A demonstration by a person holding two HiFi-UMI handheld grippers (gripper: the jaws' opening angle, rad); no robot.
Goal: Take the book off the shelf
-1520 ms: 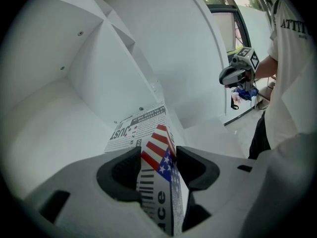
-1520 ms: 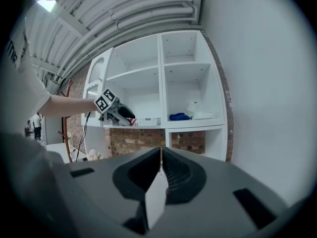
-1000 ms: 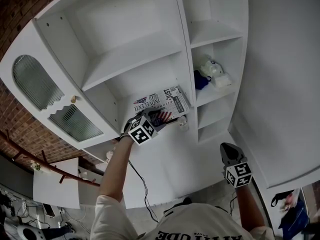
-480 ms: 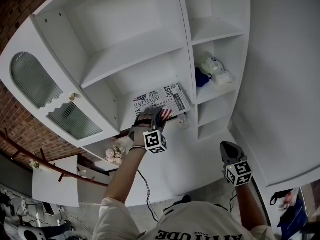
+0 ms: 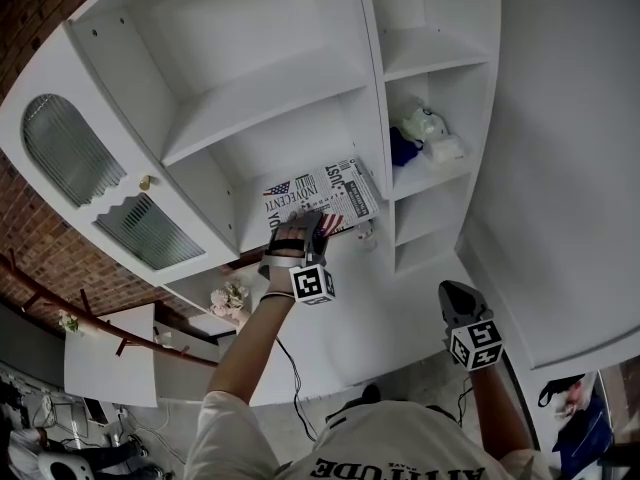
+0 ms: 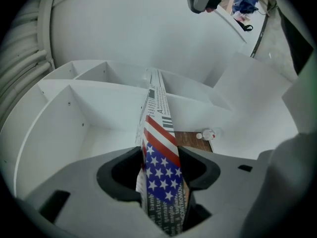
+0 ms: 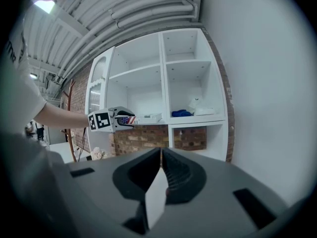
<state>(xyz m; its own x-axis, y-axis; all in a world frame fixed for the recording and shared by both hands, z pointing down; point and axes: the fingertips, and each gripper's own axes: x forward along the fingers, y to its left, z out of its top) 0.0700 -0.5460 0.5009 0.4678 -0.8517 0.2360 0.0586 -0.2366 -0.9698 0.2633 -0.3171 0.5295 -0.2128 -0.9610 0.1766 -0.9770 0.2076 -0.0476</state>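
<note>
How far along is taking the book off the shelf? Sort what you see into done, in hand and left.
Done: the left hand-held gripper is clamped on the flag-printed end of the book. In hand: the pull, it seems, as most of the book lies on the shelf. Left: drawing it clear. The right hand-held gripper hangs low, jaws together, away from the shelf.

Book (image 5: 322, 190) (flag-and-newsprint cover), flat on shelf (image 6: 106, 145), end in left claw (image 5: 303, 226)
</note>
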